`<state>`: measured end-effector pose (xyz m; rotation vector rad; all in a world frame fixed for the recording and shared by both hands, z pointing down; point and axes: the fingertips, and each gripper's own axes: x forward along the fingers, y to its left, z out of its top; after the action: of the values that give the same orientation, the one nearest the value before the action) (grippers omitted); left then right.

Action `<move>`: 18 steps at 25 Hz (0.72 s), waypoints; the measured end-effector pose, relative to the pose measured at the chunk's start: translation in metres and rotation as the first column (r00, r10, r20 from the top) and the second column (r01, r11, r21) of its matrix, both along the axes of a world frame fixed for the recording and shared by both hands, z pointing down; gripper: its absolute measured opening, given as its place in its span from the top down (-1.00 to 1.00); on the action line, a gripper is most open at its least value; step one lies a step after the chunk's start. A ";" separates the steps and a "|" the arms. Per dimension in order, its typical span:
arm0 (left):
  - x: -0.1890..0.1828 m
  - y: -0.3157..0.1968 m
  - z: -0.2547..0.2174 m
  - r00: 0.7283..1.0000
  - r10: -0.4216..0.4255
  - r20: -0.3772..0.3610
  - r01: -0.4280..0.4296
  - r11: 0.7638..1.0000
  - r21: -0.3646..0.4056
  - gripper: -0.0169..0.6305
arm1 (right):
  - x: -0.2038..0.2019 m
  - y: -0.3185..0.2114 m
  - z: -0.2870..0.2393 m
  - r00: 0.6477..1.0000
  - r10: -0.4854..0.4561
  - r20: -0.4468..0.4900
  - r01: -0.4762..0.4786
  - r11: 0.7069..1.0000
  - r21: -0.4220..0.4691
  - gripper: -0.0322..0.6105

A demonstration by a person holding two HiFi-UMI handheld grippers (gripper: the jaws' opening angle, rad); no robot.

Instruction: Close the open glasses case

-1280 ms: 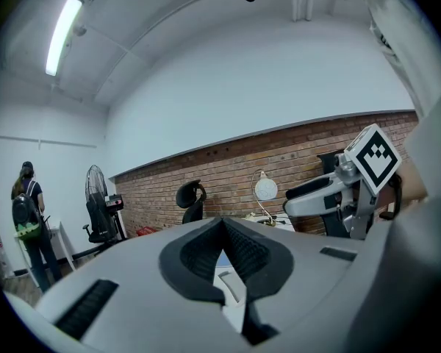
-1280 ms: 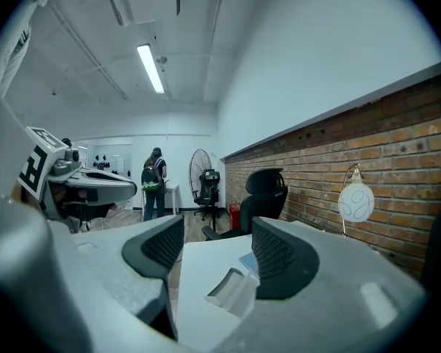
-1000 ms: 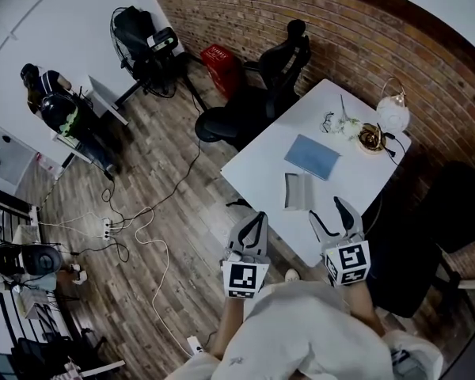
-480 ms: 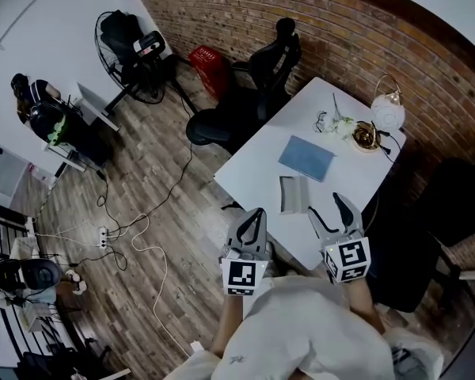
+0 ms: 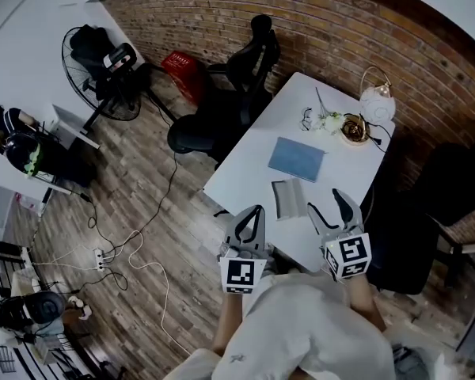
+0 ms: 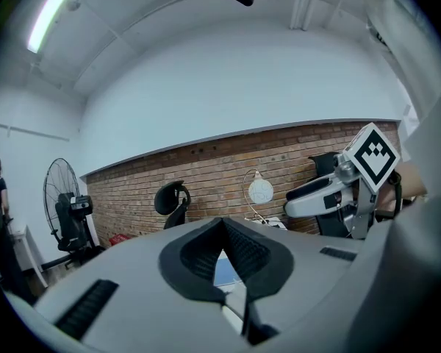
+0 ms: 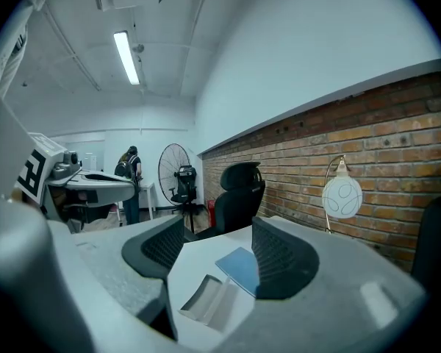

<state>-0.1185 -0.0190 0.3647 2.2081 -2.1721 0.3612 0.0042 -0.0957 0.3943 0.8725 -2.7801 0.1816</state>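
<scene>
- Table [image 5: 245,161] and open case [image 5: 289,199] sit slightly nearer the grippers than a second ago.
- Left gripper [image 5: 252,214] is pinched together and empty; right gripper [image 5: 329,207] gapes wide and empty, short of the case.
- Approach step, likely; next, reach the lid and fold it down.

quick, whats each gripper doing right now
left gripper: closed, holding nothing
right gripper: open, empty
</scene>
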 end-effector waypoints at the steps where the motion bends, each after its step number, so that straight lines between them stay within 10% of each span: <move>1: -0.003 -0.005 0.002 1.000 0.016 -0.005 -0.016 1.000 -0.001 0.93 | -0.002 -0.003 0.002 1.000 0.012 -0.005 -0.012 1.000 -0.002 0.00; 18: -0.052 -0.079 0.040 0.954 0.292 -0.070 -0.295 0.955 -0.025 0.93 | -0.033 -0.046 0.039 0.964 0.257 -0.072 -0.260 0.964 -0.046 0.00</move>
<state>-0.1706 -0.0983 0.4043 2.4882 -1.7909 0.3247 -0.0288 -0.1413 0.4333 1.2030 -2.5795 0.2661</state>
